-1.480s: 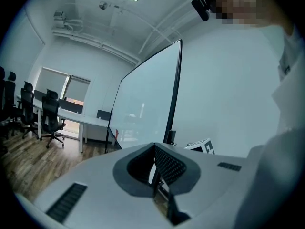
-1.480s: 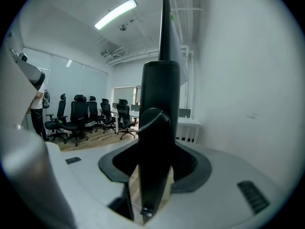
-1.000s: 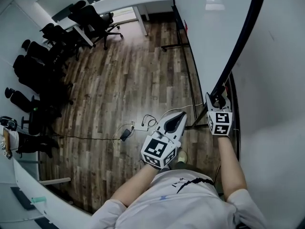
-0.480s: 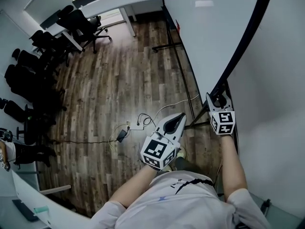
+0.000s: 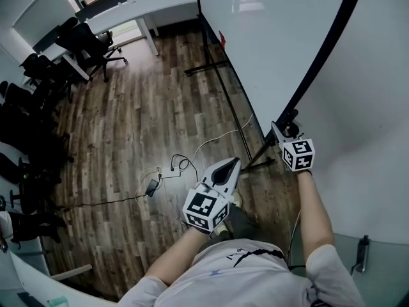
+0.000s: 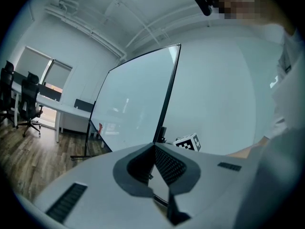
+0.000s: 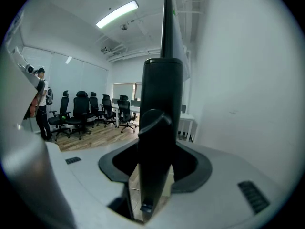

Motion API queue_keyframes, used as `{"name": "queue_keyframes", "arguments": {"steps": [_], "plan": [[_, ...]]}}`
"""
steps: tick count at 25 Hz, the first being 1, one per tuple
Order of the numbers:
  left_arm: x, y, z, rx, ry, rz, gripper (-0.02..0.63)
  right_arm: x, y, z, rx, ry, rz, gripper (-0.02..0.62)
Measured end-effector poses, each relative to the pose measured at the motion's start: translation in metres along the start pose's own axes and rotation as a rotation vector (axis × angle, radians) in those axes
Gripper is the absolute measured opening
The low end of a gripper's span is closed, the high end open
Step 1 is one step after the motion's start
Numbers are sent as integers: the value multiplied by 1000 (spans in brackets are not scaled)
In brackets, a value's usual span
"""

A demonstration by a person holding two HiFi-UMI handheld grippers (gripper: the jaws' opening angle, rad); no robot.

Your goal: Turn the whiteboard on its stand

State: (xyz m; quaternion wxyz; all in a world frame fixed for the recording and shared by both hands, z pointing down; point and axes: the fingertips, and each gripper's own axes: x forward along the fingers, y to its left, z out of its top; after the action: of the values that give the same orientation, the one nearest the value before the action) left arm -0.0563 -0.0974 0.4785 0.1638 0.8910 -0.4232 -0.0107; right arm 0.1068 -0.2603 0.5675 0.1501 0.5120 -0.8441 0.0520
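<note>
The whiteboard [image 5: 268, 37] is a large white panel with a black frame [image 5: 319, 50], standing on a thin black stand [image 5: 220, 88] over the wood floor. My right gripper [image 5: 285, 128] is shut on the lower end of that black frame; in the right gripper view the frame bar [image 7: 159, 109] fills the gap between the jaws. My left gripper [image 5: 232, 164] hangs free over the floor to the left of the board, shut with nothing in it. In the left gripper view the whiteboard [image 6: 133, 99] stands ahead and the right gripper's marker cube [image 6: 189, 141] shows beside its frame.
Black office chairs [image 5: 89, 40] and a white desk [image 5: 140, 8] stand at the far left. Cables with a power adapter [image 5: 153, 185] lie on the floor near my feet. A white wall [image 5: 370, 139] is close behind the board. A person [image 7: 40, 104] stands by the chairs.
The board's far edge and the stand's foot have swung left in the head view. My right gripper has kept its hold on the frame. The left gripper has drifted slightly down and left.
</note>
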Motion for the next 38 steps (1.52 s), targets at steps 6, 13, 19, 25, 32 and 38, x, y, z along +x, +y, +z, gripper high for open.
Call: {"name": "queue_keyframes", "arguments": {"steps": [6, 13, 19, 25, 32, 38], "plan": [[4, -38, -15, -11, 37, -68, 12, -5, 4, 0, -1, 33, 4, 195], [1, -55, -9, 30, 37, -29, 12, -23, 21, -6, 4, 17, 24, 195], [6, -64, -6, 48, 30, 14, 12, -61, 48, -13, -5, -10, 73, 193], [13, -79, -12, 48, 31, 9, 12, -89, 69, -22, -8, -10, 94, 193], [13, -78, -21, 26, 35, 22, 12, -93, 75, -26, -6, 3, 83, 193], [11, -79, -22, 18, 36, 27, 12, -94, 75, -23, -9, 14, 65, 195]]}}
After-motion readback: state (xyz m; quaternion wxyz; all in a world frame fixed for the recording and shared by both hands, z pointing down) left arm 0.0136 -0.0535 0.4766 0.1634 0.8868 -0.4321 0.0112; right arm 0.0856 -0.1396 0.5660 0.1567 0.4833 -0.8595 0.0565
